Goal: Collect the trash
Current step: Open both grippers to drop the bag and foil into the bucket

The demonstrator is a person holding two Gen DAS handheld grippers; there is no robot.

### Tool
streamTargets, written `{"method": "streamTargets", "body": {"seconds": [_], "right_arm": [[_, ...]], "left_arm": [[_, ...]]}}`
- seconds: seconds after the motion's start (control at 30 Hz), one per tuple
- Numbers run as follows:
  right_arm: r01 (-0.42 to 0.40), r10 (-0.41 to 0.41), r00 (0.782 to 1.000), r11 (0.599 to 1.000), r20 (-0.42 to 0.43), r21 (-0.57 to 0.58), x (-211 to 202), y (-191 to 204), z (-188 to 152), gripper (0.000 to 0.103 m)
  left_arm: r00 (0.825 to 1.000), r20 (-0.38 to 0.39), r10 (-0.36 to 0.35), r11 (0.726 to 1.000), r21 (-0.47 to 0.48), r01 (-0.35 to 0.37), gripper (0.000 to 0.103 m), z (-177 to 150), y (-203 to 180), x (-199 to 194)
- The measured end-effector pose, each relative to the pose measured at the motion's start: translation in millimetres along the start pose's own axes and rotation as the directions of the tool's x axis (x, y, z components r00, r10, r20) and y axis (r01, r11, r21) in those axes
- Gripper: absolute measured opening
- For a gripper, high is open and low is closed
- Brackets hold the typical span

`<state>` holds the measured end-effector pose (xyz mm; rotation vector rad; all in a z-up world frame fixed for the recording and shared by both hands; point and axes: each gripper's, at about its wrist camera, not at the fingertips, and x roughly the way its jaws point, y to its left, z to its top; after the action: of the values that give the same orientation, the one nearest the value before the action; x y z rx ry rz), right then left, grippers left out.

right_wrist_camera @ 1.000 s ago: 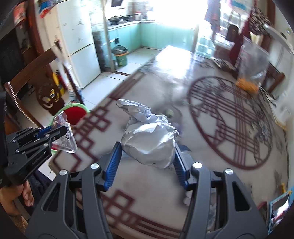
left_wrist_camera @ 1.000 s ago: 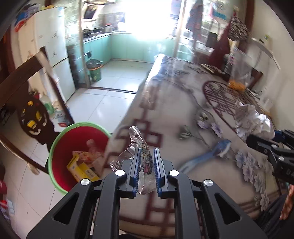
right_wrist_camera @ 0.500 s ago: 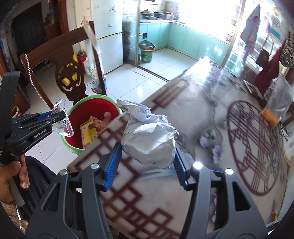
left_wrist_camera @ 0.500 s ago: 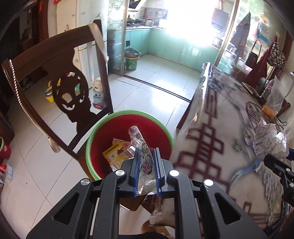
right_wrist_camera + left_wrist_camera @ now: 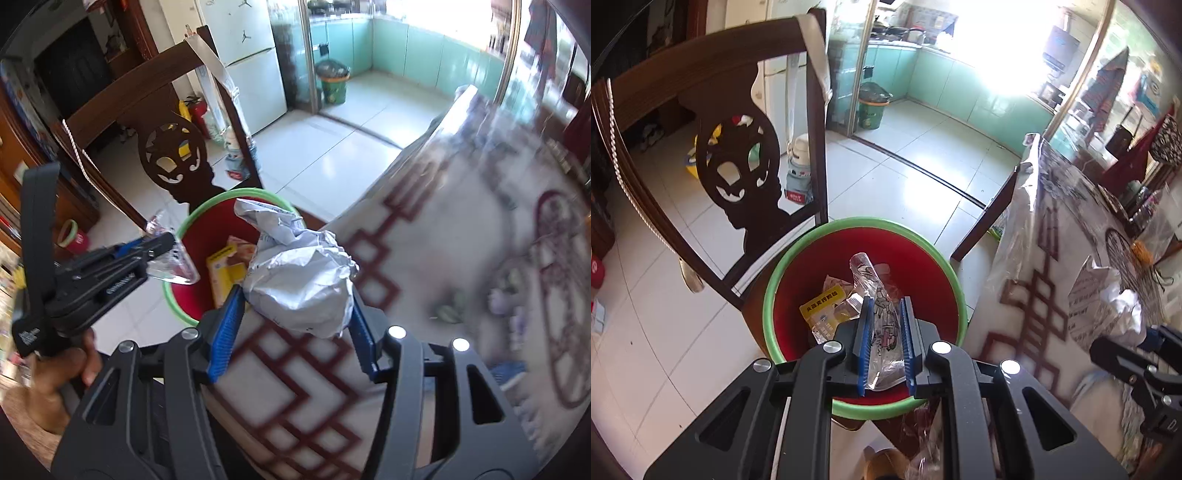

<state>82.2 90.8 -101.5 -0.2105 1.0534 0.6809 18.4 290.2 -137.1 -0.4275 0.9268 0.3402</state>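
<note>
My left gripper (image 5: 884, 310) is shut on a clear plastic wrapper (image 5: 877, 314) and holds it over the red bin with a green rim (image 5: 812, 243), which holds a yellow packet (image 5: 822, 302) and other trash. In the right wrist view the left gripper (image 5: 162, 245) holds the wrapper (image 5: 173, 266) above the bin's (image 5: 207, 206) left rim. My right gripper (image 5: 295, 295) is shut on a crumpled silver foil ball (image 5: 299, 280), over the table edge beside the bin. The foil ball also shows in the left wrist view (image 5: 1104, 302).
A dark carved wooden chair (image 5: 738, 162) stands right behind the bin. The table with a patterned plastic cover (image 5: 461, 258) lies to the right. A second small bin (image 5: 871, 110) stands by the kitchen cabinets, and a white fridge (image 5: 247, 66) farther left.
Both grippers have moved left off the table toward the bin. The left gripper with the wrapper is now over the bin's inside. The right gripper with the foil ball has reached the table edge.
</note>
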Motion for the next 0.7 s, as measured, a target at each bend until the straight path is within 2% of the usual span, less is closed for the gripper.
{"method": "streamTargets", "body": {"seconds": [0.27, 0.3, 0.33, 0.4, 0.5, 0.57, 0.7], "right_arm": [[-0.033, 0.032, 0.999, 0.999, -0.018, -0.026, 20, 11, 13, 0.053], [-0.030, 0.029, 0.999, 0.999, -0.016, -0.032, 21, 13, 14, 0.054], [-0.027, 0.026, 1.000, 0.999, -0.010, -0.038, 20, 14, 15, 0.058], [-0.020, 0.020, 1.000, 0.999, -0.001, -0.044, 17, 14, 15, 0.069], [0.012, -0.010, 0.999, 0.998, 0.033, -0.055, 7, 12, 12, 0.080], [0.024, -0.022, 0.998, 0.999, 0.050, -0.046, -3, 7, 9, 0.082], [0.047, -0.045, 0.994, 0.999, 0.101, -0.023, -31, -5, -1, 0.096]], "left_arm": [[0.999, -0.036, -0.038, 0.998, -0.058, 0.036, 0.014, 3, 3, 15], [0.999, -0.028, -0.025, 0.998, -0.063, 0.023, 0.020, 3, 3, 15], [1.000, -0.026, -0.010, 0.997, -0.071, 0.008, 0.046, 4, 5, 16], [1.000, -0.004, 0.004, 0.996, -0.091, -0.004, 0.073, 5, 9, 13], [1.000, 0.026, 0.012, 0.995, -0.103, -0.009, 0.074, 6, 10, 7], [0.999, 0.032, 0.023, 0.995, -0.093, -0.020, 0.080, 6, 7, 6], [0.996, 0.068, 0.054, 0.999, -0.004, -0.054, 0.088, 2, -12, -1]]}}
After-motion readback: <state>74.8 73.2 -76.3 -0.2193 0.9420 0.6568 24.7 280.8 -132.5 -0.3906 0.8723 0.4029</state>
